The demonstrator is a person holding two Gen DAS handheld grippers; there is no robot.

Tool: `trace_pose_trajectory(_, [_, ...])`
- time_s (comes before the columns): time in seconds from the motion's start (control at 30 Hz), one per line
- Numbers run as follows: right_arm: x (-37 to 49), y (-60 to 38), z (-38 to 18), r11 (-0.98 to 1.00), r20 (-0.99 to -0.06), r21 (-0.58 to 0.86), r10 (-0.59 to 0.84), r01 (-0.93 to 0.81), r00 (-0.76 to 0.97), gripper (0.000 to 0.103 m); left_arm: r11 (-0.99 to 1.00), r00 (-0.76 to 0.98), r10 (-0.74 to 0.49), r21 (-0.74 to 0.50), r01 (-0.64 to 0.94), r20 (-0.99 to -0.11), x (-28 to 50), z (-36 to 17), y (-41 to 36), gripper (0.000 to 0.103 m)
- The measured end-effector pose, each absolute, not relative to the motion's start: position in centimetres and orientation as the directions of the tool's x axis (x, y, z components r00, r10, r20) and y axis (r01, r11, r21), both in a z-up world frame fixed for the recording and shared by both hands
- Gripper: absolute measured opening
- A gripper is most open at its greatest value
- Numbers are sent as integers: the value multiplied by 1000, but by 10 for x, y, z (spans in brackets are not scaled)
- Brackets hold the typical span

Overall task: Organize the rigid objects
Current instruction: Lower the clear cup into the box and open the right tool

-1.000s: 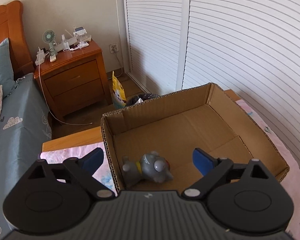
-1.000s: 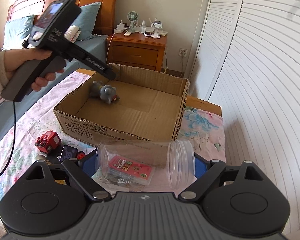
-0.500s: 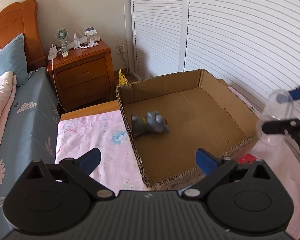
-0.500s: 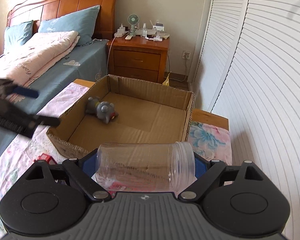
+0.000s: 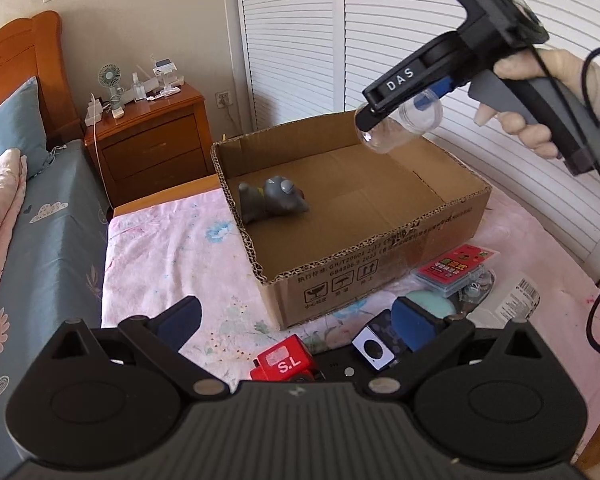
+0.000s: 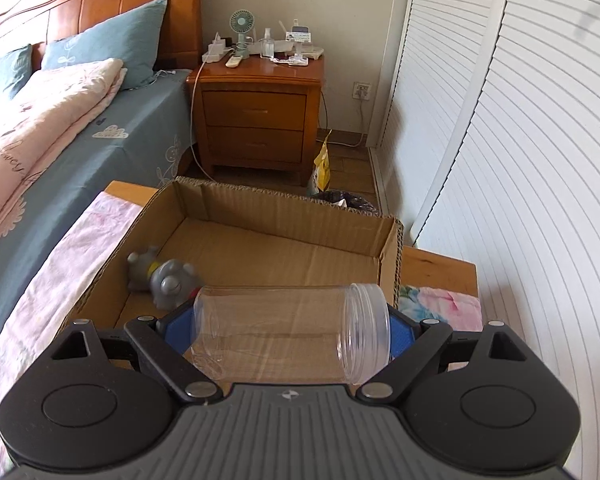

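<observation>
Most of the cardboard box (image 5: 384,256) floor is lying open; a grey toy (image 5: 274,200) is occupying its left corner, and the clear jar (image 5: 396,128) is seemingly hanging above its far-right rim.

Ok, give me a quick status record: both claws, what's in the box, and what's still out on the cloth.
right claw: shut on clear jar, held sideways above the cardboard box
left claw: open, holding nothing, low over the items in front of the box
in box: grey toy only, lying near the left wall
outside box: red block, card pack, teal round item, white labelled item
surface: pink floral cloth
</observation>
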State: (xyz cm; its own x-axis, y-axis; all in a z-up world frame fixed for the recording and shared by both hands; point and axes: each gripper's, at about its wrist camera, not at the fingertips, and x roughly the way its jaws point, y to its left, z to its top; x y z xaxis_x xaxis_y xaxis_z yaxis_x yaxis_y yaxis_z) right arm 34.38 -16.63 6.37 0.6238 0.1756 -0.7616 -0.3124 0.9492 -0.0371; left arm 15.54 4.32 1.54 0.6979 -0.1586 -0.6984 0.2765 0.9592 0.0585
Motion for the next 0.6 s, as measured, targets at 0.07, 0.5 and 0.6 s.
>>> trace_pose_trajectory(0.07, [355, -162, 61, 954, -754, -64, 145, -292, 641, 93, 962, 703, -146, 66, 265, -696, 155, 16, 47, 101])
trace_pose_trajectory(0.5, [341, -172, 60, 958, -749, -37, 162, -285, 642, 103, 971, 687, -125, 54, 233, -715, 149, 8, 59, 101])
trace_pose_trajectory(0.6, [322, -178, 60, 956, -747, -43, 161, -289, 645, 103, 973, 683, -125, 46, 226, -719, 144, 7, 59, 101])
